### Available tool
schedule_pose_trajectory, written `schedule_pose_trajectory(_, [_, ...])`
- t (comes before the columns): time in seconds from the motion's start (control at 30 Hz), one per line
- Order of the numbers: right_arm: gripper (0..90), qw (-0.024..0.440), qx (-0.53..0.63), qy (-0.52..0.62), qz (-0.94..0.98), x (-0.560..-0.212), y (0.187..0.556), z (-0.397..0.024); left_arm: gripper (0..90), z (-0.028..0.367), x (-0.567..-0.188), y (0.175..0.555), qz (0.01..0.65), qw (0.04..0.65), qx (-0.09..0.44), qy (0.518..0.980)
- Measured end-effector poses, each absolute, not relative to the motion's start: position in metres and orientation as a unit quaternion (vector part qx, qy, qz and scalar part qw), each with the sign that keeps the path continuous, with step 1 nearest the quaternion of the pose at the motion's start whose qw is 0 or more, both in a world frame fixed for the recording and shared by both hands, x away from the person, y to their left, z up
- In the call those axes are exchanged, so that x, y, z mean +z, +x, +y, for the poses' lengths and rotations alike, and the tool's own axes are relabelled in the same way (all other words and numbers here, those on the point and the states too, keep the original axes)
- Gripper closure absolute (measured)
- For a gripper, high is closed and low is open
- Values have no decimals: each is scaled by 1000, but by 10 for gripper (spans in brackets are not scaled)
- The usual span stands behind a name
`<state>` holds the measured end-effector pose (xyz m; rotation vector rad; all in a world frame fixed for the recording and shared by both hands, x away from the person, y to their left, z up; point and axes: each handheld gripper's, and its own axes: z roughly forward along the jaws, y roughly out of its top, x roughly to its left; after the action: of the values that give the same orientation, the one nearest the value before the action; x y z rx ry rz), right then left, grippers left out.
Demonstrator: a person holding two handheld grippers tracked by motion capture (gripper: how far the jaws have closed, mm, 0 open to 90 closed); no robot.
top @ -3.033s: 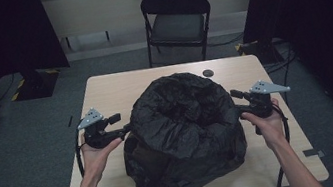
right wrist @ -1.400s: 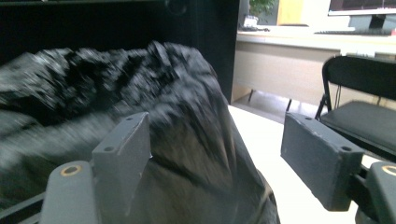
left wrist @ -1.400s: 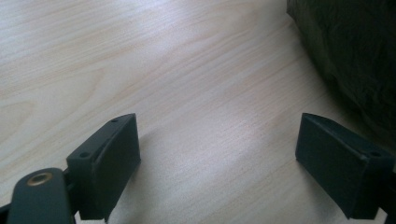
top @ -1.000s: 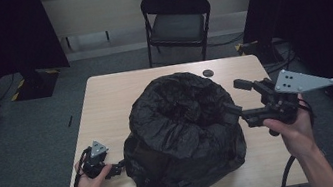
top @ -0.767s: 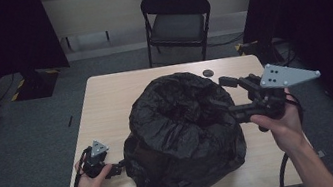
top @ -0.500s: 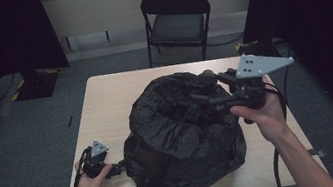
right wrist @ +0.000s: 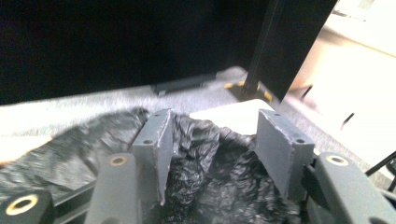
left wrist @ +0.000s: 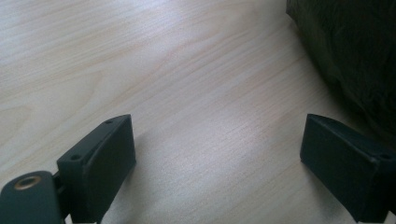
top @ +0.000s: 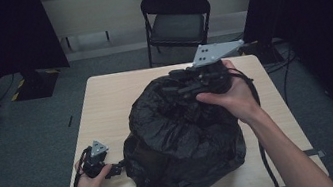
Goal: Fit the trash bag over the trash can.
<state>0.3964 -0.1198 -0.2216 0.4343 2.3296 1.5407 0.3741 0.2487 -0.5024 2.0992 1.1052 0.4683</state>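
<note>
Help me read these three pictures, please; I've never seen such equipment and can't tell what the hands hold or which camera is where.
A person sits at a wooden table holding a hand-held two-jaw gripper in each hand. The high view looks down from above; the other two pictures come from cameras riding on each gripper, looking along its jaws. On the table lies a big crumpled black bag. The left gripper rests low beside the bag, jaws wide open over bare wood. The right gripper is over the top of the bag; its jaws have just been closing, with a fold of black plastic between them, not yet pinched.
</note>
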Motion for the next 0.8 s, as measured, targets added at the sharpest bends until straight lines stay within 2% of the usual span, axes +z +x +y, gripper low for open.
schedule_pose_trajectory(0.13, [454, 135, 502, 163, 838, -238, 408, -105, 98, 249, -502, 374, 427, 354, 181, 812])
schedule_pose_trajectory(0.2, [433, 151, 482, 175, 845, -246, 412, -100, 97, 249, -502, 374, 426, 354, 180, 813])
schedule_pose_trajectory(0.4, [436, 146, 446, 180, 865, -255, 425, -90, 98, 249, -502, 374, 426, 354, 180, 813])
schedule_pose_trajectory(0.53, [469, 148, 420, 160, 881, -255, 432, -81, 98, 249, -502, 374, 426, 354, 180, 813])
schedule_pose_trajectory(0.67, [519, 123, 406, 136, 895, -261, 436, -75, 98, 249, -502, 374, 425, 354, 180, 814])
schedule_pose_trajectory(0.8, [524, 107, 381, 121, 911, -269, 438, -71, 98, 249, -502, 374, 425, 354, 180, 814])
